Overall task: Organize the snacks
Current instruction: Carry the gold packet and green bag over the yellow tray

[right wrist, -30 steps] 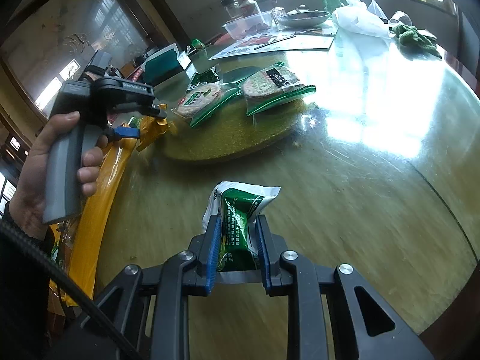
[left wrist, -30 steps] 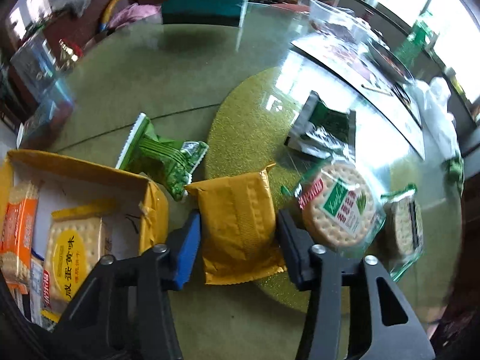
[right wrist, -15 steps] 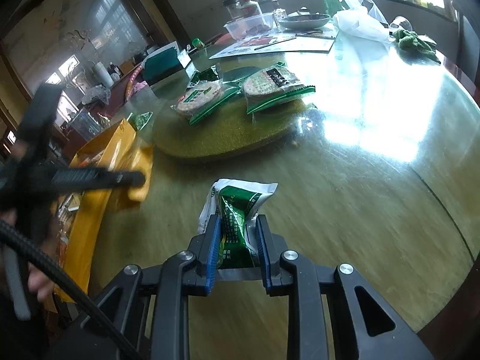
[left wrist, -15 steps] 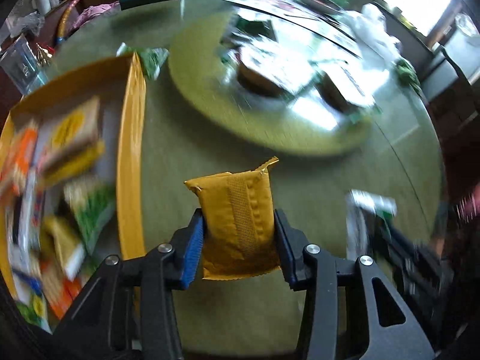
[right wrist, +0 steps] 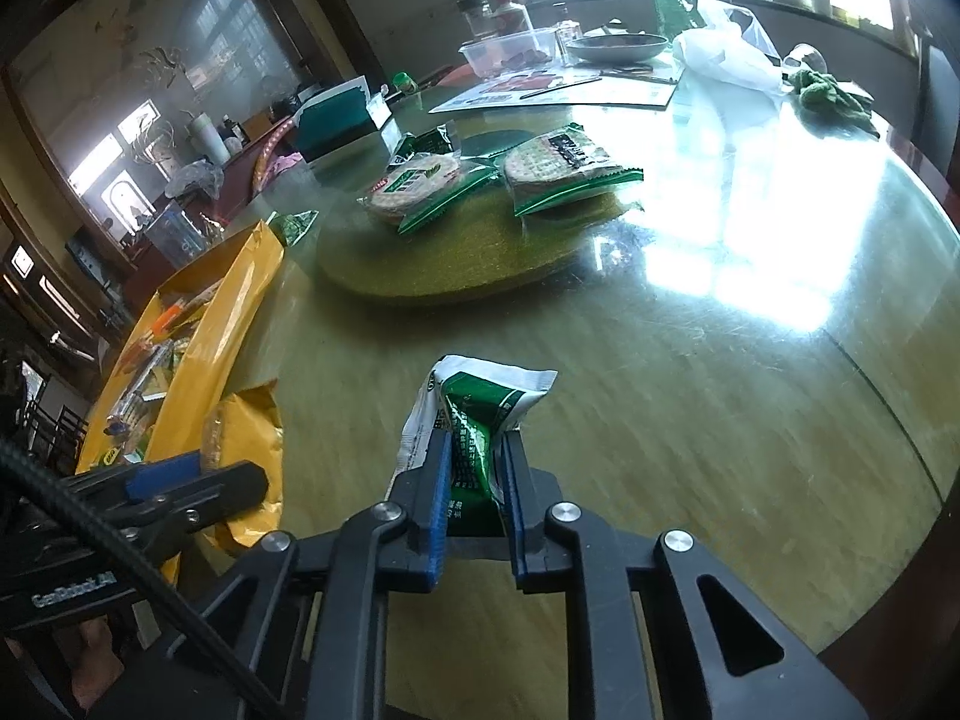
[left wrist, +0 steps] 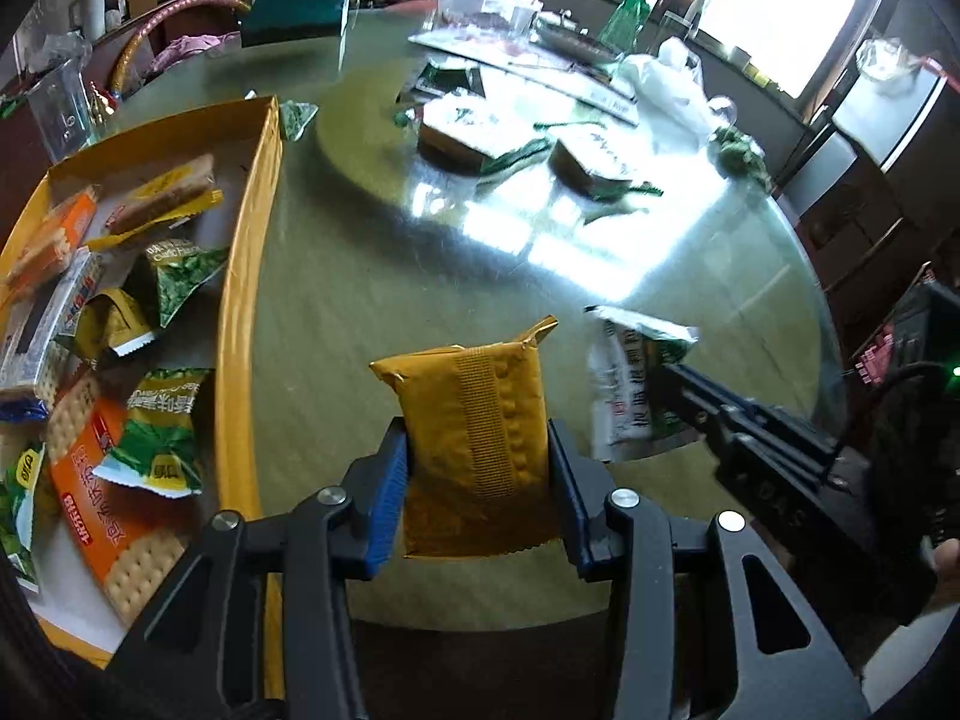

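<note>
Between the blue pads of our left tongs (left wrist: 477, 474) stood a mustard-yellow snack packet (left wrist: 474, 420), pinched upright at its lower half, just right of the yellow box's (left wrist: 243, 324) long wall. At about nine o'clock from that packet, the box already held a jumble of cracker packs and green sachets (left wrist: 162, 426). At three o'clock we saw our right tongs (right wrist: 474, 480), their jaws closing on a green-and-white snack packet (right wrist: 480, 414) that was squeezed narrow between the pads, its crimped top sticking up past them. At twelve o'clock, well apart from both packets, a round gold turntable mat (right wrist: 456, 252) lay on the glossy green surface (right wrist: 690, 396), carrying two round cracker packs (right wrist: 420, 183) in green-edged wrappers and a dark green sachet behind them. One small green packet (left wrist: 297, 117) lay on the surface just beyond the box's far corner, at eleven o'clock.
</note>
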{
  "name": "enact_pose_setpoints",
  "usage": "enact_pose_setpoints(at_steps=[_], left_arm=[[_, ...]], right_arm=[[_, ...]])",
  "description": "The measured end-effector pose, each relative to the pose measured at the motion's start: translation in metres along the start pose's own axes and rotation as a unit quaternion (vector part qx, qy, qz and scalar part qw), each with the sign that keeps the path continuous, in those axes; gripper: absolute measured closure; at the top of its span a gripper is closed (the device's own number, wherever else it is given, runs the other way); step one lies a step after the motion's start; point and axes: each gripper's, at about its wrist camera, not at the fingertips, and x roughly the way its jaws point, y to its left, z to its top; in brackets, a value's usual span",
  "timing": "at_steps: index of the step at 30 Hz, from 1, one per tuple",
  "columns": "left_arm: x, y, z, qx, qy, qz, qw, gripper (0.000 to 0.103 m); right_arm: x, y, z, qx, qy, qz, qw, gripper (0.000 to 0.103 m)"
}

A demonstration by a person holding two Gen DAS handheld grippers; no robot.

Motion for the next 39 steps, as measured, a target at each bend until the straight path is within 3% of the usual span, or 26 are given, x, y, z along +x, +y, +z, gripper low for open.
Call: enact_pose_setpoints(at_steps=[9,22,30,39], left_arm=[[-0.03,0.003,0.001,-0.015,-0.039,-0.045,0.9981,0.057],[-0.066,0.032,0.001,-0.047,-0.084,-0.077,0.9923,0.057],[-0.09,0.067,0.003,-0.079,-0.124,-0.061,0.9873,0.057],[-0.107,0.116,-0.006,-0.118,-0.143,-0.032,0.9821,0.057]], right_arm=[[-0.009,0.014,0.002,-0.002,-0.017,0.011,1.0,0.093],[-0.019,0.047,0.012,-0.022,-0.037,0.03,0.999,0.095],[-0.027,0.086,0.022,-0.047,-0.05,0.075,0.995,0.095],[-0.024,0.13,0.021,-0.084,-0.046,0.123,0.988,0.095]])
